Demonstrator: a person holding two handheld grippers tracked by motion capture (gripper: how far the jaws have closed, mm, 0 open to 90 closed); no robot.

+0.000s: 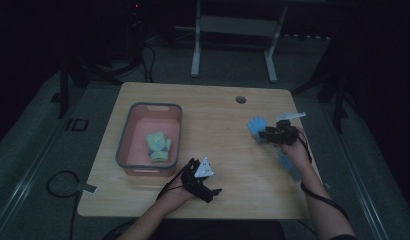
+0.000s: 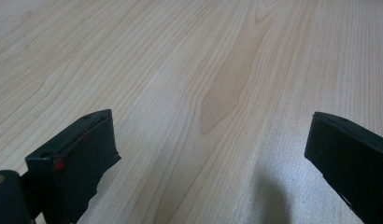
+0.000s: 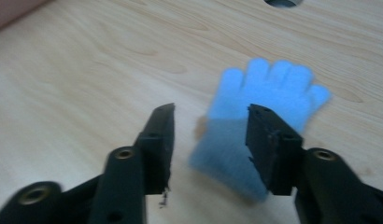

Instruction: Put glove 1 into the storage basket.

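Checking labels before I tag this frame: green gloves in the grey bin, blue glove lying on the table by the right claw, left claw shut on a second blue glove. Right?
One thing is off: the left claw is open and holds nothing; the left gripper view shows only bare table between its jaws. The rest stands: green gloves in the grey bin, blue glove on the table by the right claw.

The room is dim, its far side falling into near black. A light wooden table (image 1: 213,125) with rounded corners and a round cable hole (image 1: 240,99) near its far edge stands on a grey-green carpeted floor (image 1: 38,150). Beyond it rise the pale legs of a second desk frame (image 1: 195,55). Dark stand legs (image 1: 63,90) flank the table, and a black cable (image 1: 58,182) loops on the floor at the left.
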